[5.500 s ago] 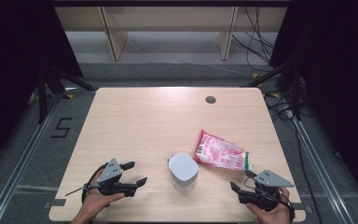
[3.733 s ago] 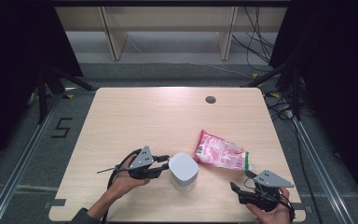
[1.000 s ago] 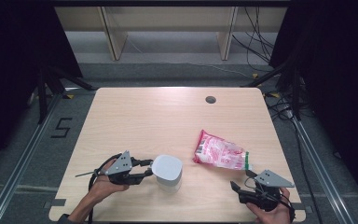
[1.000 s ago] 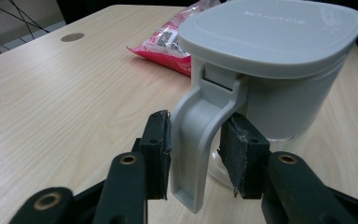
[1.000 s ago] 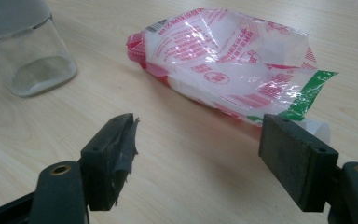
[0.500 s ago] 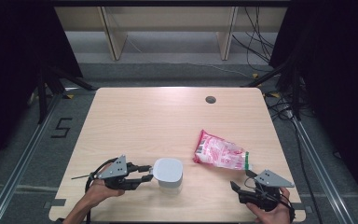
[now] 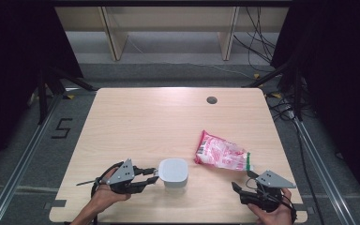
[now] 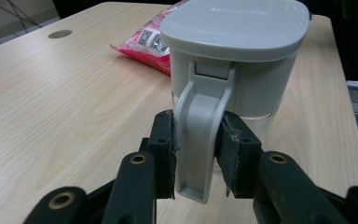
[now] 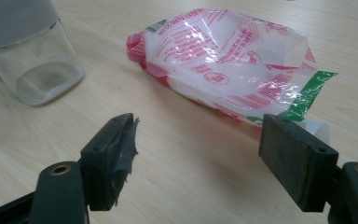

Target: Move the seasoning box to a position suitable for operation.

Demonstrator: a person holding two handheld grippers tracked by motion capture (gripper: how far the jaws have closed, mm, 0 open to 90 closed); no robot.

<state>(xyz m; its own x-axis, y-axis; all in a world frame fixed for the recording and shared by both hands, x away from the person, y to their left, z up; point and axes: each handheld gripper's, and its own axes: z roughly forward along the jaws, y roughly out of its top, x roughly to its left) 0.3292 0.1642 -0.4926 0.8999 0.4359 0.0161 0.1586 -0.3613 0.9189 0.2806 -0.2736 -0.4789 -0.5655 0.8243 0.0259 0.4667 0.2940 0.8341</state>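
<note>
Jug is what I am working on: a pale grey lidded container with a clear lower body, standing upright near the front edge of the counter, with the red snack bag just beside it on the right-gripper side. Its long axis runs straight up, lid on top, and its handle points toward my left gripper, away from the bag. In the left gripper view the pads sit on either side of that handle and appear to press its flanks; the jaws have just been closing, with the handle between them, so I read this as a pinch on the handle being set. The step in hand, as I judge it, is securing the jug by its handle. Next I would want a firm squeeze before any lift or slide, keeping the jug vertical, since a narrow handle grip could let the body swing or tip. My right gripper rests near the counter's front edge, on the far side of the bag from the jug, its jaws spread wide with nothing between them, aimed at the bag's green-edged end.
</note>
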